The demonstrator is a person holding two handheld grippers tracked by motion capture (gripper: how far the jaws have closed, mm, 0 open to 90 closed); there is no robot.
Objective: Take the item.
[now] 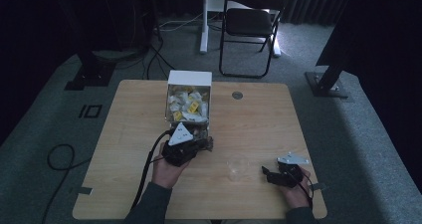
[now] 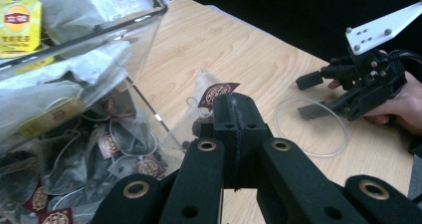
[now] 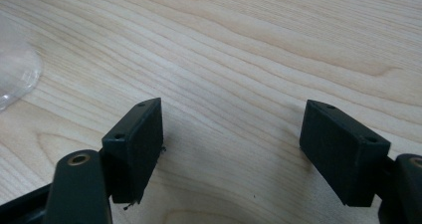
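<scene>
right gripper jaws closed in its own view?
No: the right gripper has its jaws standing wide apart over bare wooden table, with nothing between them.

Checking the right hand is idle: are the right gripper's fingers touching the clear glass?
Apart. In the right gripper view, the open fingers stand over bare table, with the glass well off to one side.

The left black two-jaw gripper [image 1: 208, 143] has its jaws pressed together, while the right black two-jaw gripper [image 3: 231, 152] holds its jaws wide apart.
</scene>
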